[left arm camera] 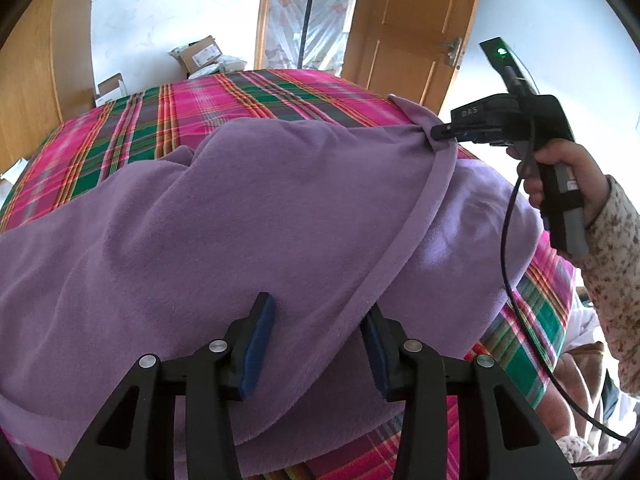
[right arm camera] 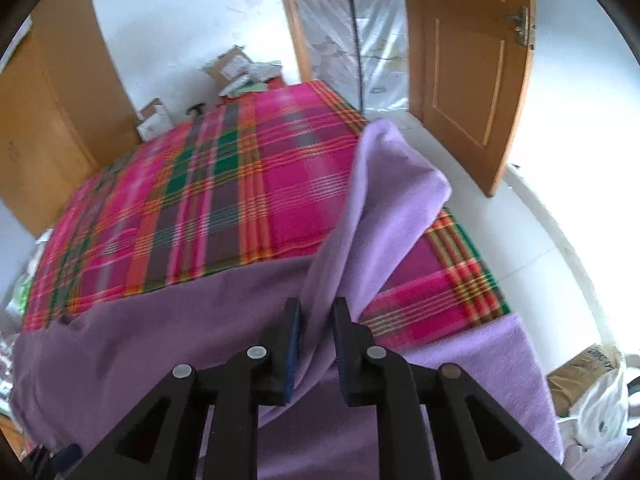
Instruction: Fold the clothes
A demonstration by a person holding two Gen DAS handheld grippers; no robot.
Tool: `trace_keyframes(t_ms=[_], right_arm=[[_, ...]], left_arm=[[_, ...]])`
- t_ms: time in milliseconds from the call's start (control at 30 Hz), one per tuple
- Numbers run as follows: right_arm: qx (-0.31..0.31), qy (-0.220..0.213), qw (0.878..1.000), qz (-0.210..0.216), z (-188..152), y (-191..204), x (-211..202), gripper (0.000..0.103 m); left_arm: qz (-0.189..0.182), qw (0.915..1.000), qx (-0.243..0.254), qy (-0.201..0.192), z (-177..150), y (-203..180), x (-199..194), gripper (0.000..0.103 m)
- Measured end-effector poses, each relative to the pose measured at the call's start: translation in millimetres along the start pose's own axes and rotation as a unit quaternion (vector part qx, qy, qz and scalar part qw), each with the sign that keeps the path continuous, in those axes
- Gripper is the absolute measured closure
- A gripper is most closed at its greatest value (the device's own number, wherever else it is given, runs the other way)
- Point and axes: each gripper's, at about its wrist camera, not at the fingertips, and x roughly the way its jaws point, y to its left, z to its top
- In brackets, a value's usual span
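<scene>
- Fleece point(left arm camera: 200, 220), a soft lilac-purple garment with a stitched hem band, lies spread over a bed covered in a pink, green and orange plaid blanket point(left arm camera: 240, 96). It fills most of the middle and lower part of the left wrist view.
- In the left wrist view the left hand-held gripper point(left arm camera: 318, 344) sits at the bottom centre. Its black jaws with blue pads stand wide apart, with nothing clamped.
- The purple cloth passes under and between those jaws, and its hem band runs down to the right-hand pad.
- The right hand-held gripper point(left arm camera: 438, 134) shows at the right of that view, pinching a bunched corner of the fleece, which gathers into creases at its tip.
- A person's hand point(left arm camera: 560, 172) grips its black handle. A floral-print sleeve point(left arm camera: 612, 260) covers the wrist, and a black cable point(left arm camera: 508, 240) hangs down from the tool.
- In the right wrist view the right hand-held gripper point(right arm camera: 318, 336) is at the bottom centre, its jaws narrow, with a raised fold of the purple fleece point(right arm camera: 160, 340) running between the pads.
- That fold climbs towards the upper right of the frame and ends in a free flap above the plaid blanket point(right arm camera: 200, 200).
- The rest of the garment lies along the lower edge of the bed, at the lower left and lower right of this view.
- A wooden door point(right arm camera: 472, 80) stands open at the upper right.
- Cardboard boxes point(left arm camera: 200, 52) sit beyond the far end of the bed.
</scene>
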Motion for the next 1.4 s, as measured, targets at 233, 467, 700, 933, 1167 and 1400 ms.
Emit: trace_keyframes(t_ms=[233, 467, 700, 933, 1167, 1400], right_arm=[[0.002, -0.005, 1.0, 0.025, 1, -1, 4, 0.1], [0.002, -0.072, 0.997, 0.037, -2, -9, -35, 0.1], [-0.002, -0.125, 0.991, 0.041, -10, -11, -71, 0.1], [-0.003, -0.169, 0.985, 0.041, -26, -15, -107, 0.1], [0.006, -0.189, 0.981, 0.047, -52, -27, -134, 0.1], [0.015, -0.191, 0.981, 0.031, -87, -43, -135, 0.1]], left_arm=[[0.01, 0.9999, 0.007, 0.001, 3, -5, 3, 0.058], [0.006, 0.9998, 0.016, -0.008, 7, -9, -1, 0.088], [-0.006, 0.9993, 0.018, -0.031, 10, -14, -16, 0.09], [-0.011, 0.9986, 0.023, -0.046, 11, -21, -29, 0.09], [-0.011, 0.9984, 0.027, -0.048, 1, -27, -37, 0.09], [-0.009, 0.9991, 0.033, -0.027, -12, -33, -30, 0.09]])
